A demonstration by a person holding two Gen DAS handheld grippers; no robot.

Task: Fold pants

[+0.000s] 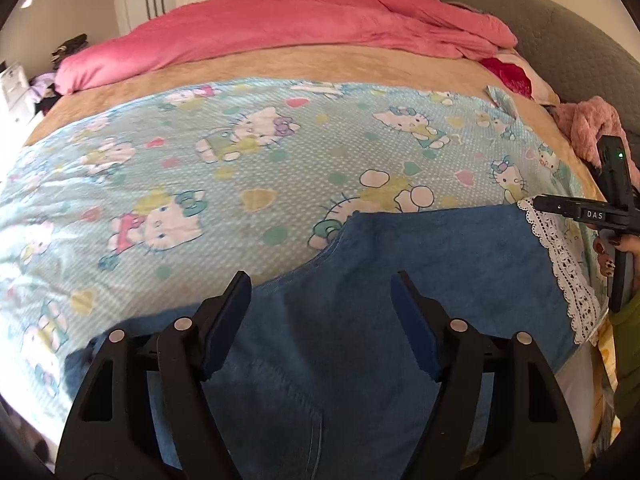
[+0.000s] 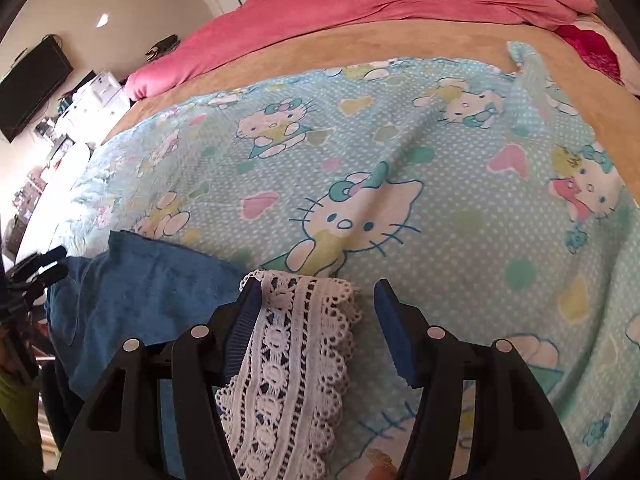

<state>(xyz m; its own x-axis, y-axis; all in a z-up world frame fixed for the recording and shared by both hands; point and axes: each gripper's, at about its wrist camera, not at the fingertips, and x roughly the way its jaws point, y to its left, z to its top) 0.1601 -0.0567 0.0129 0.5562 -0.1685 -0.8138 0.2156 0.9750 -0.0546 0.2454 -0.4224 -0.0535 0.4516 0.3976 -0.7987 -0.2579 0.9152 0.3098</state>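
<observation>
Bedroom; a wide bed serves as the work surface. Tan blanket (image 1: 280, 68) beneath, with a pale-blue cartoon-cat sheet (image 1: 248, 168) spread flat across it, presumably to give the garment a smooth bed to lie on. Pink duvet (image 1: 280, 20) pushed to the far side, out of the working area. Grey headboard (image 1: 560, 52) at the right edge of the left camera's view; a dark screen (image 2: 32, 84) on the wall seen from the right one.

Item: blue pants (image 1: 400, 280), soft fabric, lying flat on the near part of the sheet, with a white lace hem (image 2: 296, 344) at one end.

Left gripper (image 1: 320, 292): jaws spread wide, poised over the blue cloth at the end opposite the hem; nothing between the pads.

Right gripper (image 2: 316, 300): jaws likewise apart, straddling the lace strip, which runs lengthwise between the fingers without being pinched.

Reading: each tool is stationed at an opposite end of the garment, likely so both ends can be seized and brought together. No fold of the pants can be made out yet.
</observation>
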